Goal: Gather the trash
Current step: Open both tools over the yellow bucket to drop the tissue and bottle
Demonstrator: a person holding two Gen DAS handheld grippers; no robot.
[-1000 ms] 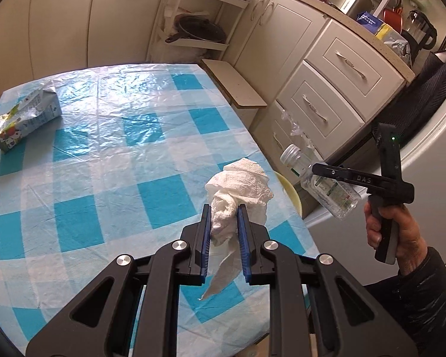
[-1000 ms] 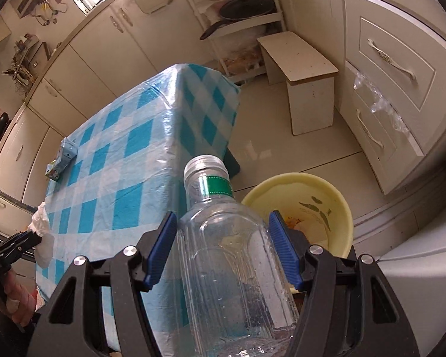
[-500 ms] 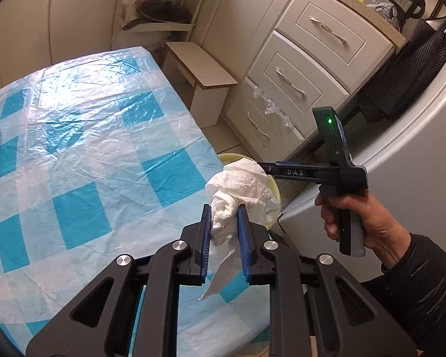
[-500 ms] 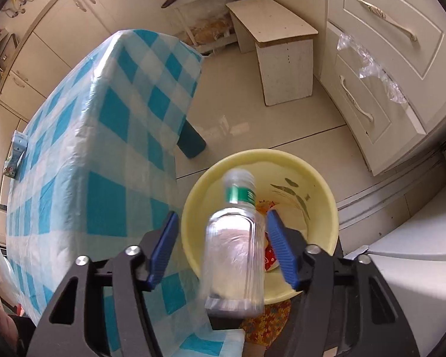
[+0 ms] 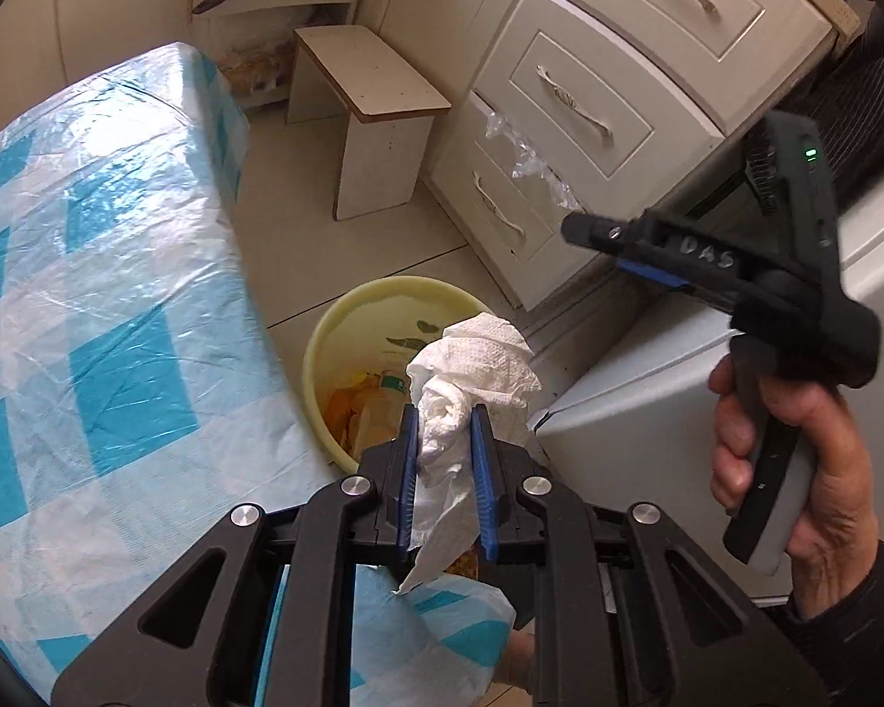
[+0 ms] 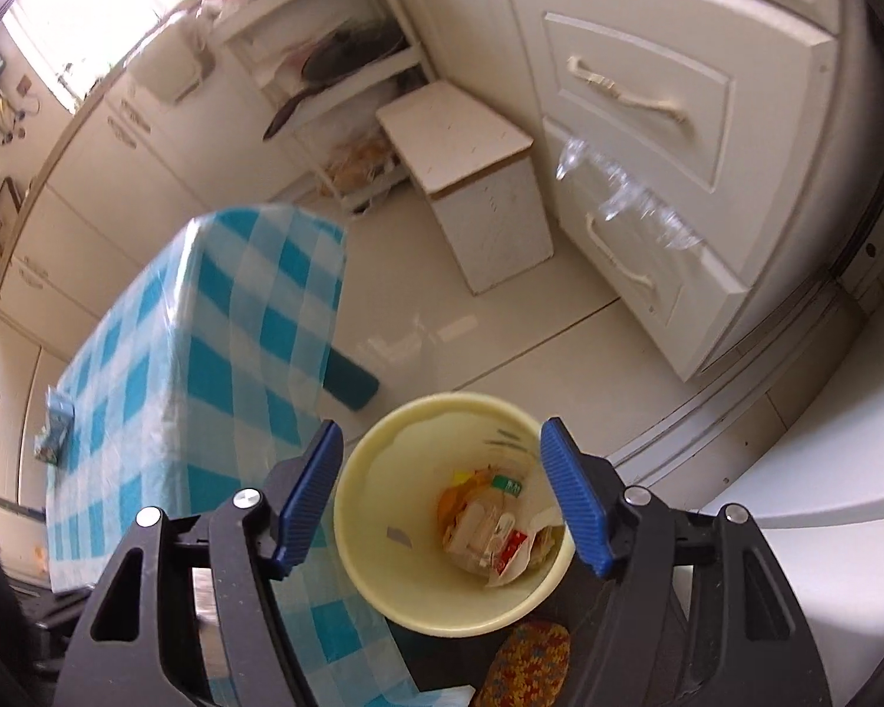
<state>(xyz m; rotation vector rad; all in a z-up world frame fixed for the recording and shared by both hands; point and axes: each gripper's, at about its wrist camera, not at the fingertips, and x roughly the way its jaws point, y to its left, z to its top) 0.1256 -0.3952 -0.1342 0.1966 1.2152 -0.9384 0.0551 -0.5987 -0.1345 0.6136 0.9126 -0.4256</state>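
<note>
My left gripper [image 5: 445, 430] is shut on a crumpled white paper towel [image 5: 471, 365] and holds it over the near rim of a yellow bin [image 5: 383, 300] on the floor beside the table. My right gripper [image 6: 445, 489] is open and empty, above the same yellow bin [image 6: 383, 583]; it also shows in the left wrist view [image 5: 624, 247], held up at the right. A clear plastic bottle [image 6: 489, 518] with a green cap band lies in the bin among other trash. A small carton [image 6: 56, 430] lies on the far end of the table.
The table [image 5: 88, 294] has a blue and white checked cloth under clear plastic. A white stool [image 5: 377, 94] stands on the floor beyond the bin. White drawers [image 5: 589, 94] are at the right. A white appliance [image 5: 648, 412] is close by the bin. A knitted piece [image 6: 524, 666] lies beside the bin.
My right gripper opened and the bottle fell into the yellow bin; the gripper then rose. My left gripper carried the paper towel rightward off the table to the bin.
</note>
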